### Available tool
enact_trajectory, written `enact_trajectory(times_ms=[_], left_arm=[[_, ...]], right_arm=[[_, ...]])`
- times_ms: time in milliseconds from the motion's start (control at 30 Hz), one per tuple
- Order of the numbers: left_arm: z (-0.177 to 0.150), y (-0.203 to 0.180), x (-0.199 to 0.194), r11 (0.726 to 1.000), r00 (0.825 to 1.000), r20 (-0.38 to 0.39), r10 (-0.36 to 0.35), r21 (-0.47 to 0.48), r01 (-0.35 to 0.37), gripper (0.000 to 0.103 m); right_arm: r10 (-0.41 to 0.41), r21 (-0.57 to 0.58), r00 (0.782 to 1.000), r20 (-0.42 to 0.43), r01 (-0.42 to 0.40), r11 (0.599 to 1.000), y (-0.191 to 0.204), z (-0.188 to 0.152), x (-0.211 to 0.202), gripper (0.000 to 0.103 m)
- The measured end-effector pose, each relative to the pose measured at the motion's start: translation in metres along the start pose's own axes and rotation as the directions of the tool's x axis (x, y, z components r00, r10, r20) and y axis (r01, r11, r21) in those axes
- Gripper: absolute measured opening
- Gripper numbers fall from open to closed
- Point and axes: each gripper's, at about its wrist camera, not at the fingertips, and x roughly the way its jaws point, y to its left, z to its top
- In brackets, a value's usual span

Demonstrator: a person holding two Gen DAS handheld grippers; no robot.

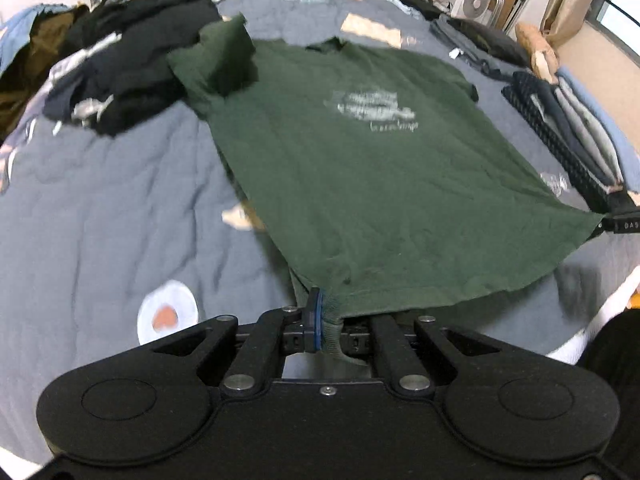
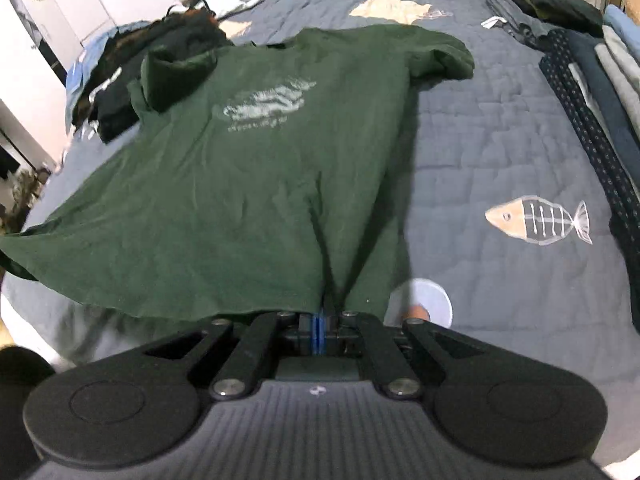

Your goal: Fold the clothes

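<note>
Left black two-finger gripper (image 1: 325, 322) clamped on one bottom corner of the dark green cotton T-shirt (image 1: 360, 168), blue-edged pads pinching bunched hem. Right black two-finger gripper (image 2: 320, 330) likewise closed on the opposite hem corner, blue pads pressed together around a fold of green cloth; also visible at the far right edge of the left wrist view (image 1: 622, 222), cloth pulled to a taut point there.

No bins or baskets in view.

Beyond the grippers, hem stretched between both and raised off the grey-blue quilted bedspread (image 1: 100, 208), with shadow beneath. Body of the shirt sloping away toward the collar end, white chest print (image 1: 370, 106) facing up. Left sleeve (image 1: 218, 60) flipped up and folded onto itself; right sleeve (image 2: 444, 56) lying crumpled on the quilt.

Heap of dark unfolded clothes (image 1: 128, 72) touching the shirt's left shoulder. Row of folded garments in navy, grey and light blue (image 2: 592, 92) along the right side, well apart from the shirt. Fish-skeleton print (image 2: 538, 220) on the quilt. White box fan (image 1: 476, 0) by the far wall; white cupboard doors (image 2: 80, 0) at the left.
</note>
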Motion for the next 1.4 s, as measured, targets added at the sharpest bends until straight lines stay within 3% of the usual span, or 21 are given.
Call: enact_trajectory(times_ms=[133,267,467,533,700,800,900,1000,1033,1100,1200,1267,1300,1400], left_arm=[[-0.020,-0.002,-0.004,1.000,1.000,-0.008,-0.016,0.003,0.016,0.004],[-0.027,0.002,-0.022,0.999,0.999,0.026,-0.044,-0.016,0.045,0.004],[-0.001,0.016,-0.060,0.995,0.990,0.122,-0.075,-0.056,0.082,0.004],[0.007,0.015,-0.058,0.996,0.991,0.114,-0.071,-0.047,0.077,0.004],[-0.001,0.007,-0.017,1.000,1.000,-0.007,-0.021,-0.001,0.021,0.004],[-0.016,0.000,0.012,0.999,0.996,-0.088,0.014,0.043,-0.010,0.004],[-0.027,-0.002,0.023,0.998,0.993,-0.114,0.029,0.061,-0.022,0.007],[-0.032,0.000,0.017,0.997,0.992,-0.121,0.032,0.074,-0.023,0.015],[-0.032,0.001,0.012,0.996,0.992,-0.119,0.043,0.080,-0.034,0.030],[-0.032,0.002,0.000,0.992,0.992,-0.104,0.074,0.106,-0.063,0.050],[-0.031,0.002,-0.018,0.982,0.992,-0.068,0.103,0.169,-0.091,0.050],[-0.029,0.003,-0.027,0.976,0.991,-0.043,0.130,0.184,-0.120,0.051],[-0.028,0.004,-0.031,0.972,0.989,-0.030,0.143,0.191,-0.135,0.054],[-0.030,-0.001,-0.035,0.953,0.983,0.010,0.185,0.244,-0.182,0.076]], right_arm=[[-0.044,-0.067,0.999,-0.002,0.044,0.997,-0.001,-0.014,0.002,0.001],[-0.010,-0.088,0.999,0.039,0.013,0.996,0.005,-0.021,-0.023,0.001],[0.084,-0.068,0.988,0.132,-0.075,0.995,0.006,-0.011,-0.075,0.001],[0.106,-0.058,0.983,0.152,-0.098,0.993,0.006,-0.003,-0.081,0.001],[0.088,-0.023,0.994,0.061,-0.087,0.996,-0.006,0.000,-0.045,0.001],[-0.012,-0.112,0.999,-0.036,0.008,0.994,-0.002,-0.015,-0.011,0.001],[-0.095,-0.205,0.991,-0.098,0.073,0.976,0.001,-0.031,0.010,0.003],[-0.171,-0.291,0.974,-0.146,0.123,0.949,0.003,-0.044,0.026,0.007],[-0.174,-0.300,0.973,-0.150,0.123,0.946,0.002,-0.045,0.022,0.012],[-0.182,-0.318,0.971,-0.158,0.124,0.940,0.000,-0.046,0.013,0.018],[-0.192,-0.344,0.969,-0.158,0.128,0.930,-0.004,-0.048,-0.003,0.027],[-0.197,-0.358,0.970,-0.142,0.136,0.924,-0.009,-0.049,-0.016,0.028],[-0.194,-0.354,0.973,-0.126,0.138,0.925,-0.011,-0.050,-0.022,0.028],[-0.157,-0.323,0.983,-0.100,0.117,0.939,-0.016,-0.051,-0.032,0.029]])
